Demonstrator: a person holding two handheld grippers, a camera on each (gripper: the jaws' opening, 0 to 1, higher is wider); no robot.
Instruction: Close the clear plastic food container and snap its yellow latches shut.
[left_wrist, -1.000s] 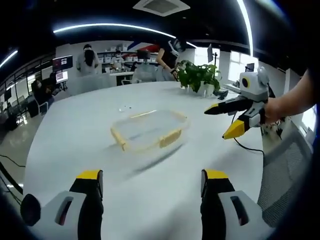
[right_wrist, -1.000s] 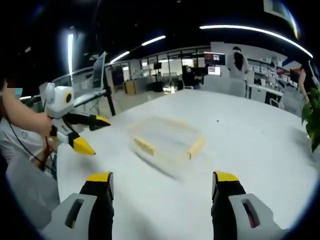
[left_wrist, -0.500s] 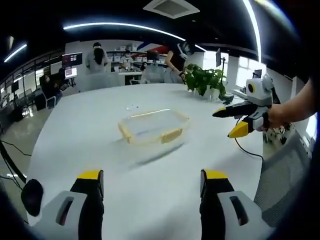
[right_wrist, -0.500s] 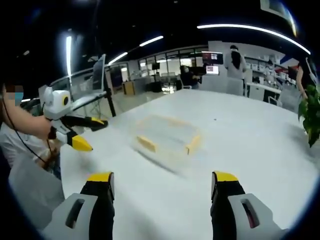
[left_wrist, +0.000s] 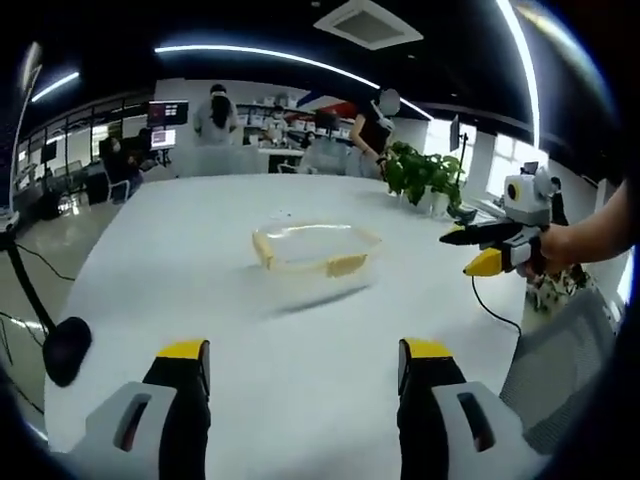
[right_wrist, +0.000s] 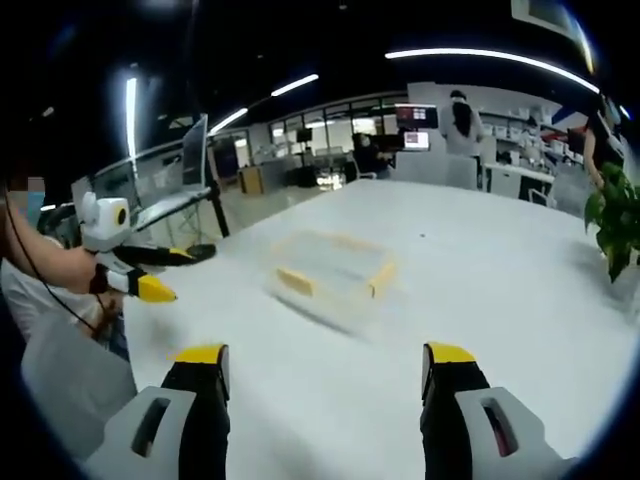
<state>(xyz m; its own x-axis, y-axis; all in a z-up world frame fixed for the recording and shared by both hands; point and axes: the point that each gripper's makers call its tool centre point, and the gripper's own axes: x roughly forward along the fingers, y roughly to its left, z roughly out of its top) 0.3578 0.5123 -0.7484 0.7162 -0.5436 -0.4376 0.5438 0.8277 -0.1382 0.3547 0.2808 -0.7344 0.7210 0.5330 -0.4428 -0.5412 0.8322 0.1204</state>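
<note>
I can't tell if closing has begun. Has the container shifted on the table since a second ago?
Cannot tell. The container appears farther from the plant, but the camera itself pulled back.

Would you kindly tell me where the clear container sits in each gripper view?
Left gripper view: container just above centre on the white table.
Right gripper view: container at centre, slightly left.
Shared landmark: the potted plant, right of it in both views.

open-plan office | desks with monitors (left_wrist: 167, 112) | white table (left_wrist: 200, 260) | potted plant (left_wrist: 425, 175)
</note>
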